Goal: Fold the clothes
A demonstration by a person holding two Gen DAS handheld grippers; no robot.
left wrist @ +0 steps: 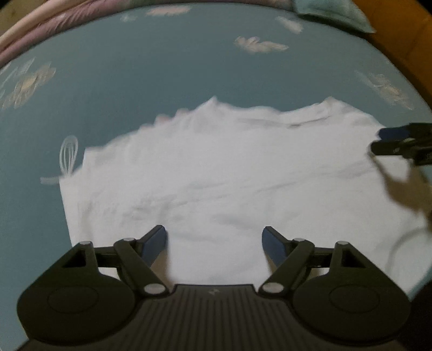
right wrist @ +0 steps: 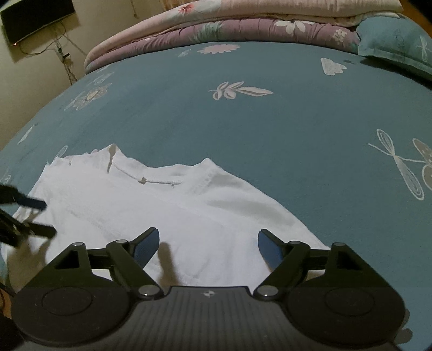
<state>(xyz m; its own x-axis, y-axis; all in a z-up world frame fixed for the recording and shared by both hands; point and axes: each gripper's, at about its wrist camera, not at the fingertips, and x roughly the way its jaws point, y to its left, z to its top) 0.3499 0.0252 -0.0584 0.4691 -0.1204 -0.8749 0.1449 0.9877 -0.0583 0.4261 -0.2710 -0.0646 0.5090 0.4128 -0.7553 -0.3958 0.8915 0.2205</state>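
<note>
Both tongs, left gripper and right gripper, gape wide above the shirt's near edge; pinch corners evenly.

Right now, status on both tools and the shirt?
Left tool open, right tool open, both empty. Shirt flat on bed, unfolded. Nothing in the way.

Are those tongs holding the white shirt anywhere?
No. Both the left tongs and right tongs are open above the white shirt, gripping nothing.

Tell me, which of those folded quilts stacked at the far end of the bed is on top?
The pale pink floral quilt is on top; the purple floral quilt lies beneath it, directly on the teal bedsheet.
</note>
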